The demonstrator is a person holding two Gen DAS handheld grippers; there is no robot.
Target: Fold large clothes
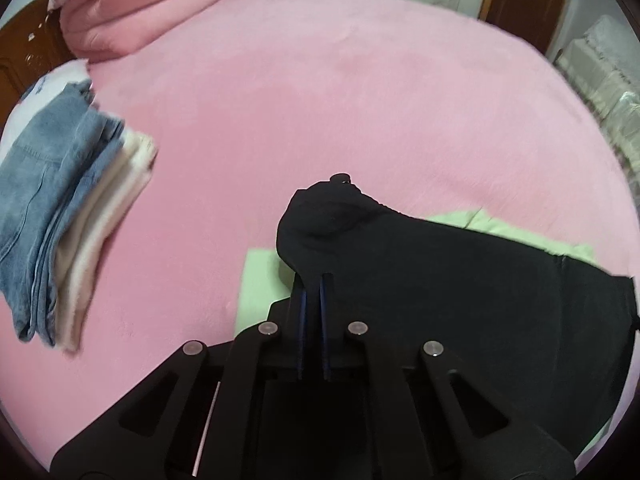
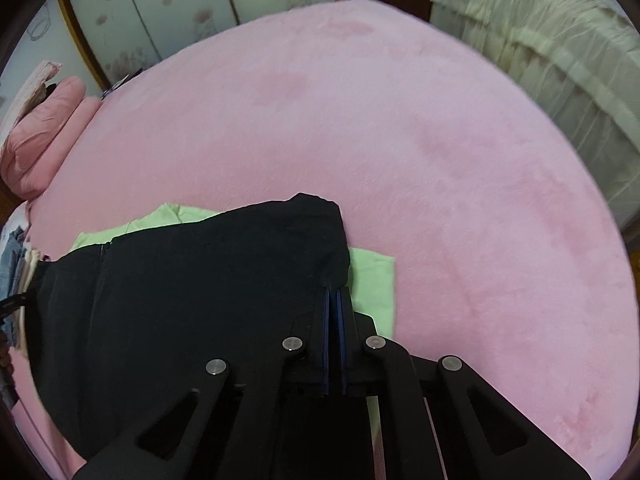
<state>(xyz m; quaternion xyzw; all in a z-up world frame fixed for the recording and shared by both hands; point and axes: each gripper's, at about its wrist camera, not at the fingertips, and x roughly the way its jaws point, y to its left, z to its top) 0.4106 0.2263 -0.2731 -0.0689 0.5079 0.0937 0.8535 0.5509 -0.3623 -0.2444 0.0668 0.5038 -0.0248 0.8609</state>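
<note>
Left wrist view first: at the far left of the bed (image 1: 360, 80) I see a folded stack (image 1: 60, 208) of denim and cream pieces, with a pink quilt (image 1: 136, 12) bundled beyond it. My left gripper (image 1: 314, 280) has its jaws narrowed onto one corner of the black garment (image 1: 480, 300), which bunches over the fingertips and stretches away to the right, lifted above a pale green garment (image 1: 260, 280) lying flat on the bed. Moving to the right wrist view, my right gripper (image 2: 333, 294) pinches the opposite corner of the black garment (image 2: 180, 300) the same way, jaws nearly closed on cloth, the green garment (image 2: 372, 280) showing underneath. I judge this a carried fold or lay-down. To do it well, I would keep both corners level and the edge between them taut, lower evenly, and avoid dragging the green piece out of shape.
</note>
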